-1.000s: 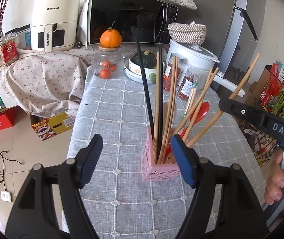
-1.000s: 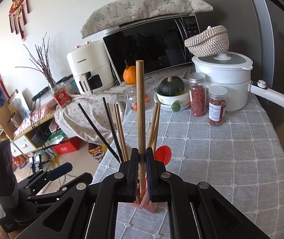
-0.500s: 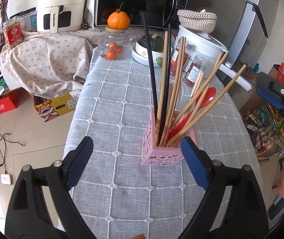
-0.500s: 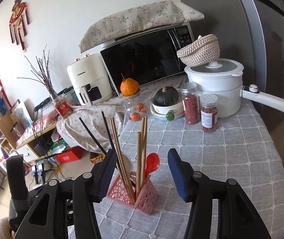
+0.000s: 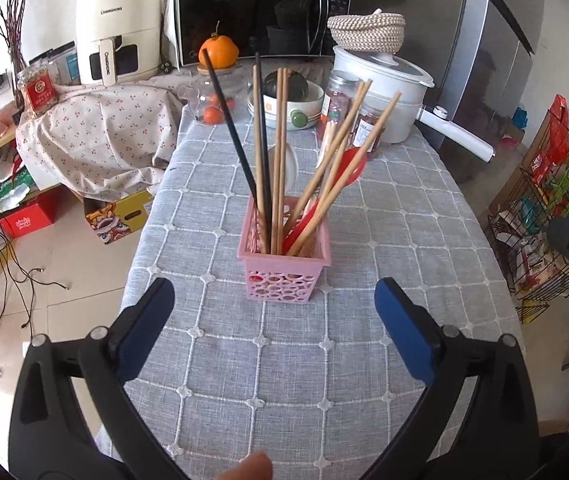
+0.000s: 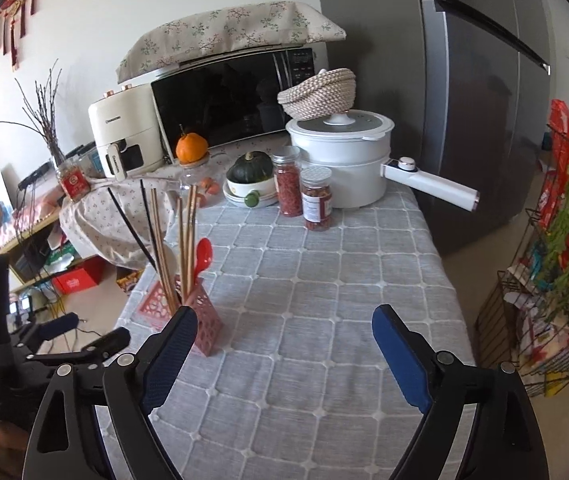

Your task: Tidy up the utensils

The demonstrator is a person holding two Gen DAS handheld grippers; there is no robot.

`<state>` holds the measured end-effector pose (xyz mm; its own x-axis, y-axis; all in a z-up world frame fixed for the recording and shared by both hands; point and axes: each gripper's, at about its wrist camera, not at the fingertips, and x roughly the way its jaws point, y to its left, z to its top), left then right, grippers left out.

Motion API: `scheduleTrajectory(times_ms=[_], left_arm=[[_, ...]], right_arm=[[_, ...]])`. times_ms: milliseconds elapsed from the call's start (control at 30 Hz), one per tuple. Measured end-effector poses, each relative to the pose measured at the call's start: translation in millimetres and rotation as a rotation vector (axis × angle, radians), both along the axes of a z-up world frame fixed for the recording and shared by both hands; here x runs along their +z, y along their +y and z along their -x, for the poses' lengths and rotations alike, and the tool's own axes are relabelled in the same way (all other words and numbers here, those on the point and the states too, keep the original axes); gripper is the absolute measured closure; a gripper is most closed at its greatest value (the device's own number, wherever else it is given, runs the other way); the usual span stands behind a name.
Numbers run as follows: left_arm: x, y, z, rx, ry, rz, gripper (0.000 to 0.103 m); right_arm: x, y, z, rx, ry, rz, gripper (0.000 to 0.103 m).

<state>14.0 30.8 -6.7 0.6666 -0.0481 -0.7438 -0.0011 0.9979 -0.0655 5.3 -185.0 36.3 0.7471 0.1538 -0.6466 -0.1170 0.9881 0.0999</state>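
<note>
A home kitchen: microwave [image 6: 236,92], air fryer [image 6: 124,136], fridge [image 6: 480,92], electric pot [image 6: 344,160] on a cloth-covered table [image 6: 324,280].

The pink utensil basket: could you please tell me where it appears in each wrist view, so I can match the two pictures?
Left wrist view: the pink utensil basket stands centre frame on the grey tablecloth, beyond the open fingers.
Right wrist view: the basket sits lower left, partly behind the left finger.
Shared landmark: the white pot at the table's far end.
</note>
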Motion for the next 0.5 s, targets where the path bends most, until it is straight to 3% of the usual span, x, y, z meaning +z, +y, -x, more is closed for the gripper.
scheduleTrajectory(times_ms=[500], left_arm=[[7,-23,3,-0.022,-0.068,-0.04,0.003]], right_arm=[[-6,-8,3,-0.042,-0.002,0.079,0.01]])
